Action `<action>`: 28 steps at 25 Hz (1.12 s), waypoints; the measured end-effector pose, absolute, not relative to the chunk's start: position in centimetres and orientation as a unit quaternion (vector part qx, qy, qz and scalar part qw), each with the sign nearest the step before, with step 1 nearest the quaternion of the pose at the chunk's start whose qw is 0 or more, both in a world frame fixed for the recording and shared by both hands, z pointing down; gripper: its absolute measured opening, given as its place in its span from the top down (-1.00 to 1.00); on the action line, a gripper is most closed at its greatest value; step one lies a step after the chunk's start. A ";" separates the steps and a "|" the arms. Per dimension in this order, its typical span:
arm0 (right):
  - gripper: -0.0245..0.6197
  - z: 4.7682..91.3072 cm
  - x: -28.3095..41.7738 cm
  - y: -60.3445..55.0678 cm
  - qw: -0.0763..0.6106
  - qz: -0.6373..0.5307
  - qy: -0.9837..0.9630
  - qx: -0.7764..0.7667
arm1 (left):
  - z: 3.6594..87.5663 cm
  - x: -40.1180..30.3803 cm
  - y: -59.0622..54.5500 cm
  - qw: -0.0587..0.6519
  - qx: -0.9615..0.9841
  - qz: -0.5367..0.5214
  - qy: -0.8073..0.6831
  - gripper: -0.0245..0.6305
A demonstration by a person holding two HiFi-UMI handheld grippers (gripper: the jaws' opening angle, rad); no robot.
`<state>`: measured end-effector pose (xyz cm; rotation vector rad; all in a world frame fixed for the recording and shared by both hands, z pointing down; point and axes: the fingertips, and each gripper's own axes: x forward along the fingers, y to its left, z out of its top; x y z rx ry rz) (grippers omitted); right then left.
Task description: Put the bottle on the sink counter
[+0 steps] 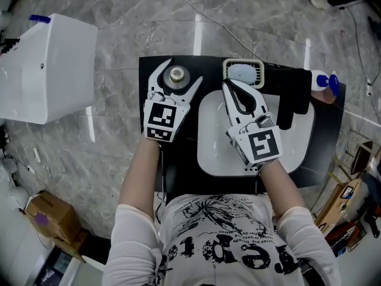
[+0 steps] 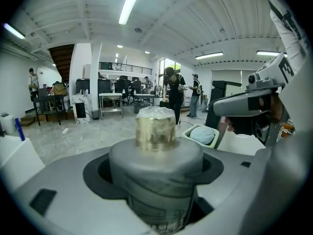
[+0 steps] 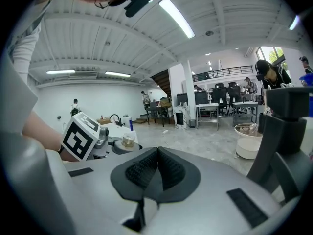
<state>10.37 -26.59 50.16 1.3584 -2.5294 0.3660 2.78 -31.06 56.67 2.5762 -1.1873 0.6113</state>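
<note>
1. A white box (image 1: 50, 67) stands on the marble floor, left of the black sink counter (image 1: 178, 171).
2. The left gripper (image 1: 183, 71) is clamped round the grey bottle (image 2: 155, 151), gold cap up, over the counter's left part, beside the white basin (image 1: 211, 142).
3. The right gripper (image 3: 157, 153) hangs over the basin, jaws pressed together on nothing.
4. A green tray (image 1: 259, 70), a black faucet (image 1: 292, 106) and a blue-capped dispenser (image 1: 327, 83) stand at the right.

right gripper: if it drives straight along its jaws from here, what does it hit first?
Probably the pale-green tray at the basin's back edge: in the head view the right gripper, jaws shut and empty, points right at it. Height is unclear; its own view shows open room ahead, so it might pass over.
</note>
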 end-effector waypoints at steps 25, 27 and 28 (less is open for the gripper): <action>0.88 39.4 10.3 -19.0 0.107 0.066 -0.846 0.518 | 38.6 1.5 -22.5 -0.007 0.916 0.072 -0.396 0.04; 0.88 37.5 10.2 -17.9 0.101 0.058 -0.845 0.521 | 35.5 1.2 -20.9 -0.017 0.917 0.044 -0.396 0.21; 0.88 36.6 10.0 -17.3 0.099 0.053 -0.845 0.523 | 34.3 1.0 -20.1 -0.017 0.917 0.036 -0.397 0.29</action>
